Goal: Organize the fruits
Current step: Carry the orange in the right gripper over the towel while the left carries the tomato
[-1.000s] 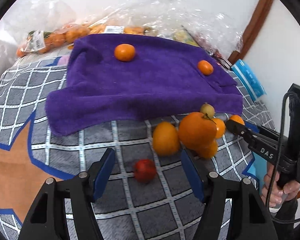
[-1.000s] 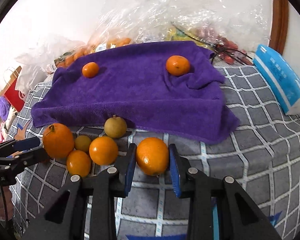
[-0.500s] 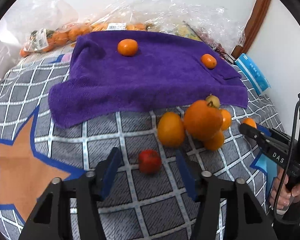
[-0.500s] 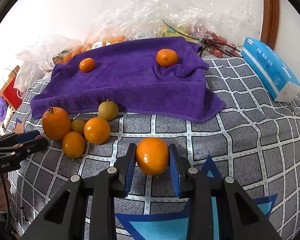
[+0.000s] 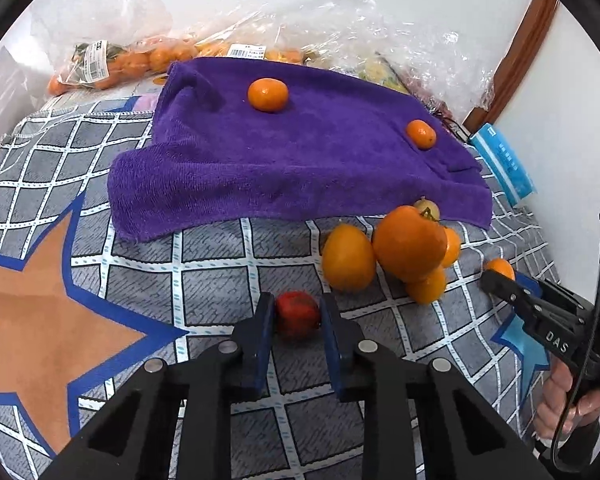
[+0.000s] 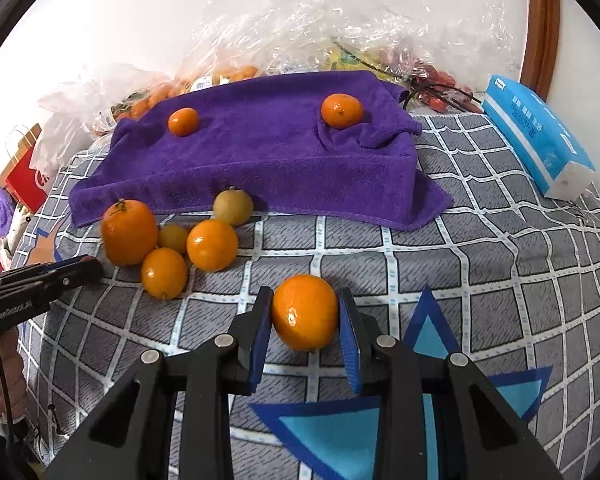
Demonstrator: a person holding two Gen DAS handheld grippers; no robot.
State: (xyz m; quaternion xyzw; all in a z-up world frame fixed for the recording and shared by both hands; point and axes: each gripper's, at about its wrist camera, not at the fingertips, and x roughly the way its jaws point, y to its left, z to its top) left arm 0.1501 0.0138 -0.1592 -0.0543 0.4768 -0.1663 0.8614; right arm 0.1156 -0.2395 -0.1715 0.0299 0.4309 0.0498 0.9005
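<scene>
Purple towel (image 6: 276,160) lies on the grey checked cover (image 6: 480,264) with 2 mandarins (image 6: 342,110) on top. Just below its front edge sits a cluster of 5 fruits (image 6: 172,240): 4 orange, 1 yellowish. Left gripper (image 5: 298,326) is clamped on 1 small red fruit (image 5: 298,314) resting on the cover. Right gripper (image 6: 305,326) grips 1 orange (image 6: 305,311) between its blue pads, apart from the cluster.

Bright even light, soft shadows, sharp centre, strong fisheye bending, dark corners
</scene>
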